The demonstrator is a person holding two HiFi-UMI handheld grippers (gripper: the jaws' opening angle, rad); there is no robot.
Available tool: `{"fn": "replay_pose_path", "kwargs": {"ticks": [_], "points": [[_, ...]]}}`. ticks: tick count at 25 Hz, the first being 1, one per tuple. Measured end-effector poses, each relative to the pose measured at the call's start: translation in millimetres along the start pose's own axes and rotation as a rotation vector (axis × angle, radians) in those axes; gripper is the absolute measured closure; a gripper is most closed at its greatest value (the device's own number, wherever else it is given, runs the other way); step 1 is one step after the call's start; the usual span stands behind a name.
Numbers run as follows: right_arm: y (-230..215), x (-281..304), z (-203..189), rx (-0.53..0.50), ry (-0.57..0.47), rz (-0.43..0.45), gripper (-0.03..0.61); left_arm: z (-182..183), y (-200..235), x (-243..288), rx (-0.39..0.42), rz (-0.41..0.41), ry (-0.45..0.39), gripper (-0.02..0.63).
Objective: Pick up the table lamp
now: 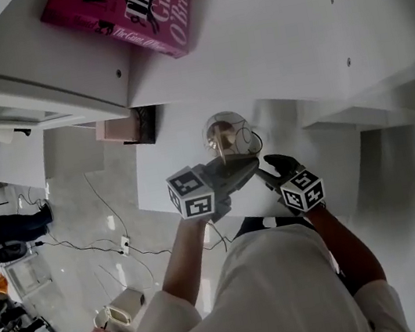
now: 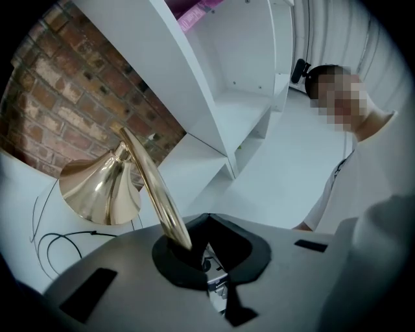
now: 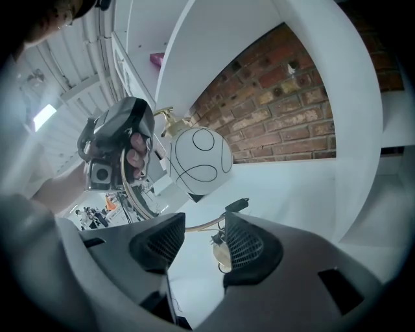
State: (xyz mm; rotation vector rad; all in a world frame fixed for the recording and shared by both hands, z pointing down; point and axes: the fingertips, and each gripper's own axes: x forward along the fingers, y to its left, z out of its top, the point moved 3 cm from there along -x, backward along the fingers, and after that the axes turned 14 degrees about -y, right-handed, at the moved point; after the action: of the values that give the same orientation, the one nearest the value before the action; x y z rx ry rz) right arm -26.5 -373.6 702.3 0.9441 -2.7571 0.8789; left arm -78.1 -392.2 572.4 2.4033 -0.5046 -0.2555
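Observation:
The table lamp has a round globe [image 1: 221, 131], a brass cone [image 2: 100, 191] and a thin curved brass arm [image 2: 152, 178]. It stands on a white shelf surface [image 1: 162, 177]. My left gripper [image 2: 194, 249] is shut on the brass arm, which rises slanting out of the jaws. In the head view the left gripper [image 1: 249, 165] reaches in just below the globe. The right gripper view shows the white globe [image 3: 200, 160] with black lines, and the left gripper [image 3: 117, 139] beside it. My right gripper [image 3: 194, 237] stands half open close to the lamp's foot; a thin cord [image 3: 198, 225] crosses beyond its tips, with nothing pressed between the pads.
A pink book [image 1: 124, 9] lies on the white shelf unit's top. White shelf walls [image 2: 214, 84] rise close around the lamp, with a brick wall [image 2: 58, 110] behind. A black cable [image 2: 58, 237] loops on the surface beside the lamp. The floor [image 1: 86, 246] lies far below at left.

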Motion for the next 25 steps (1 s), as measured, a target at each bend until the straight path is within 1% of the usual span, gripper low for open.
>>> {"fn": "replay_pose_path", "kwargs": {"ticks": [3,7,14,20,23,25], "points": [[-2.5,-1.0,-6.6,0.019,0.010,-0.001,0.373,2.1,-2.0,-0.6,-0.017,-0.033,-0.002,0.601],[-8.6,-1.7,-16.3,0.044,0.021,-0.012,0.369,6.1,-2.1,0.6,-0.033,-0.039,0.009,0.601],[-22.4,0.1,-44.7,0.098,0.061,-0.043,0.354,11.4,-12.2,2.8,-0.009,-0.043,0.013,0.601],[-29.3,-2.9,-85.4,0.168,0.123,-0.078,0.309,6.9,-37.4,-0.9,-0.014,-0.064,0.013,0.601],[-35.7,-0.7,-108.9,0.212,0.155,-0.108,0.260,10.2,-51.9,-1.6,-0.013,-0.066,0.015,0.601],[-40.6,1.6,-123.7,0.265,0.164,-0.126,0.225,13.9,-61.2,-2.2,-0.008,-0.076,0.005,0.601]]}}
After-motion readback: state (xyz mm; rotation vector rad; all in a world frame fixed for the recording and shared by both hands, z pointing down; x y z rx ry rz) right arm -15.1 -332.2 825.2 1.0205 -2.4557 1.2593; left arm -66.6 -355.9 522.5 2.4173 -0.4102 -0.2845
